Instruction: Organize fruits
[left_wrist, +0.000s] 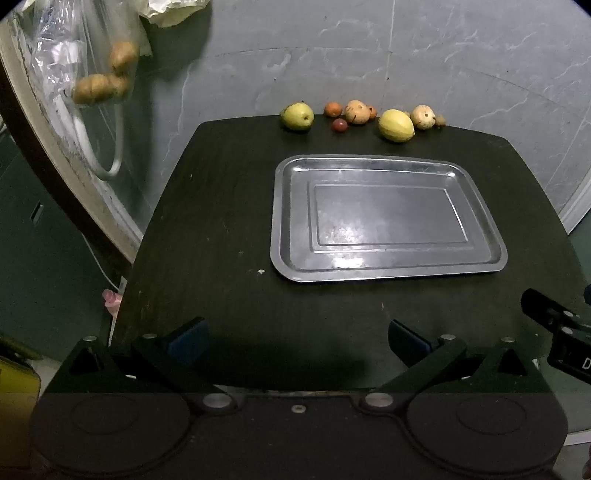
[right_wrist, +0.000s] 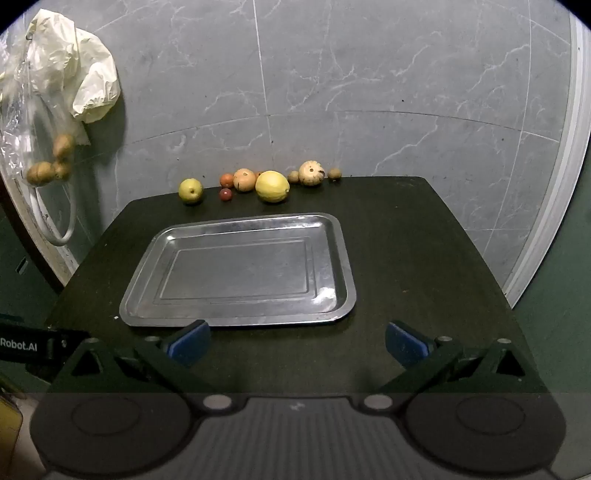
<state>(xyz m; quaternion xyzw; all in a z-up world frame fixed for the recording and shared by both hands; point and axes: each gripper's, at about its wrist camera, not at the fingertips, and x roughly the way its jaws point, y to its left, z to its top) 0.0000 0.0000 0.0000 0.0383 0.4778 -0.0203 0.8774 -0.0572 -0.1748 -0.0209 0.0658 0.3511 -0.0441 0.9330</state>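
Steel tray (right_wrist: 332, 236), fruits (right_wrist: 272, 186) behind, seemingly untouched.

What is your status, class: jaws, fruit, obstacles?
Left gripper and right gripper open, empty. Fruit along table's far edge, tray bare. Nothing in the way.

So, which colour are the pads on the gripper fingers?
Blue pads on black fingers, clearest in the right wrist view.
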